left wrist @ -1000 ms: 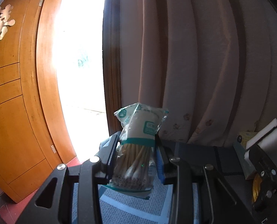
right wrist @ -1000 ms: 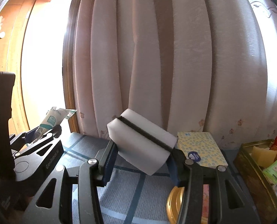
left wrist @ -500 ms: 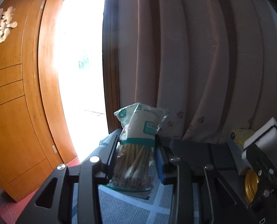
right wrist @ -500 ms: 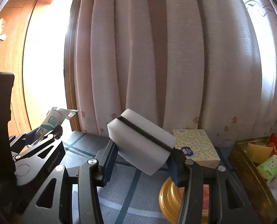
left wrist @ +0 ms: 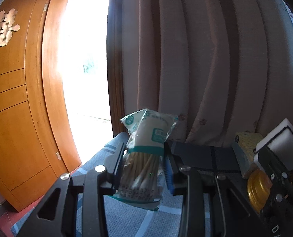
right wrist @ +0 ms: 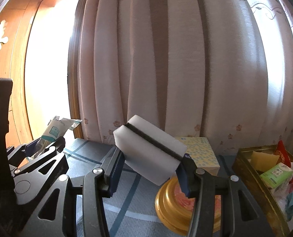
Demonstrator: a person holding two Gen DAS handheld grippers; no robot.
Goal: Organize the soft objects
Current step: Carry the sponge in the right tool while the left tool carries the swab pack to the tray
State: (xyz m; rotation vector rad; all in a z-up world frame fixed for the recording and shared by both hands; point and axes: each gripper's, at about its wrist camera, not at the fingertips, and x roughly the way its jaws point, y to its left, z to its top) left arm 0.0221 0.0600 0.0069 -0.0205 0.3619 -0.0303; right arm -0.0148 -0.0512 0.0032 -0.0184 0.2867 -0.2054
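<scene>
My left gripper (left wrist: 144,158) is shut on a clear bag of cotton swabs (left wrist: 144,154), held upright above the blue-grey tablecloth (left wrist: 130,221). My right gripper (right wrist: 150,158) is shut on a white sponge block with a dark band (right wrist: 148,148), tilted and lifted off the table. In the right wrist view the left gripper (right wrist: 42,144) with the bag of cotton swabs (right wrist: 55,130) shows at the left. In the left wrist view the white sponge (left wrist: 280,142) shows at the far right.
A yellow patterned tissue box (right wrist: 201,150) stands by the curtain (right wrist: 166,59). A gold round tin (right wrist: 172,207) sits under the right gripper. A gold tray (right wrist: 245,169) at the right holds several soft packs. A wooden door (left wrist: 14,98) and a bright opening are at the left.
The right gripper with the sponge has shifted right: the gold tray and tissue box slid left in its view and the round tin shows more. The left gripper kept still.
</scene>
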